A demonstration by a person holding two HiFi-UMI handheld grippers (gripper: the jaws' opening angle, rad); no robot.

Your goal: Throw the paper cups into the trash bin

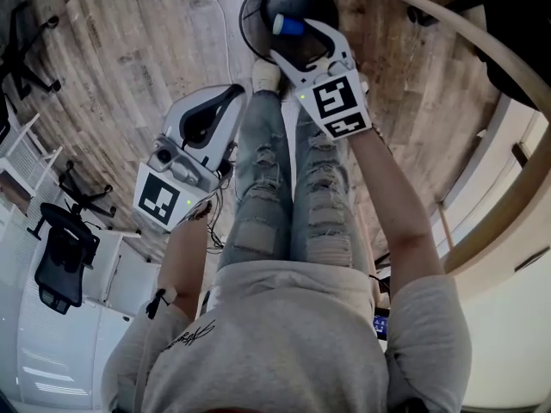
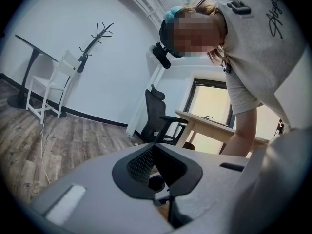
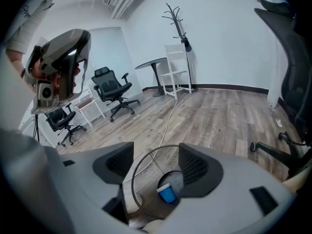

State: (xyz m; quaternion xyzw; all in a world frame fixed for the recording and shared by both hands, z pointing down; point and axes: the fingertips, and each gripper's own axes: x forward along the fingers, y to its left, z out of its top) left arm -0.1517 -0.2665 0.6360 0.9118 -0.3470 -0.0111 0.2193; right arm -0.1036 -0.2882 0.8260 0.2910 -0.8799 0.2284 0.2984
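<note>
A blue paper cup (image 1: 288, 26) lies inside the black mesh trash bin (image 1: 258, 7) on the wooden floor, just beyond the person's feet. My right gripper (image 1: 301, 40) hangs directly over the bin, open, with nothing between its jaws. In the right gripper view the cup (image 3: 167, 193) rests on the bottom of the bin (image 3: 139, 179), seen through the gap of the right gripper (image 3: 156, 165). My left gripper (image 1: 225, 101) is held by the left leg, away from the bin. In its own view the left gripper (image 2: 155, 150) is shut and empty.
The person's legs in ripped jeans (image 1: 288, 188) stand close to the bin. A white cable (image 3: 168, 116) runs across the floor. Black office chairs (image 3: 111, 89), a coat stand (image 3: 180, 38), a white chair (image 3: 176, 67) and a wooden desk (image 1: 508, 170) stand around.
</note>
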